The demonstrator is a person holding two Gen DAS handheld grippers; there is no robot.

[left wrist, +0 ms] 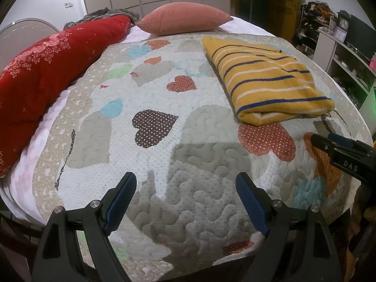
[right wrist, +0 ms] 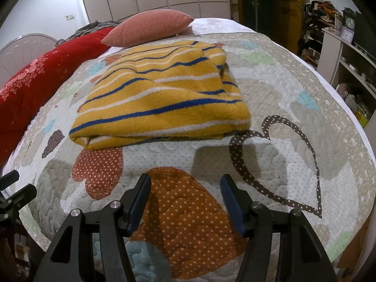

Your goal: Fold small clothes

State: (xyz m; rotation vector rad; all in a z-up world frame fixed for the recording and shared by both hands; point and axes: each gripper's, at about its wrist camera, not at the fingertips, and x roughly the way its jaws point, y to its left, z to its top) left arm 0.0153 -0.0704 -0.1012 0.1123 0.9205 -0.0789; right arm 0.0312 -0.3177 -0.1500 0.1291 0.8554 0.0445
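Heart-patterned quilt (right wrist: 293, 89) covers the bed. Red blanket (left wrist: 47, 70) bunched along its left edge; pink pillow (right wrist: 150, 30) at the far end; cluttered shelves (right wrist: 347, 65) off to the right. Folded yellow striped garment (right wrist: 162, 98) lies flat on the quilt, long axis running away toward the pillow, folded edge nearest the grippers, stripes crossing it. Bare quilt lies between it and both tools. Left gripper (left wrist: 185, 188) jaws wide apart, empty. Right gripper (right wrist: 185, 188) jaws apart, empty, just short of the garment.

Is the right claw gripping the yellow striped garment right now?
No, the right claw is open over the quilt, short of the folded garment.
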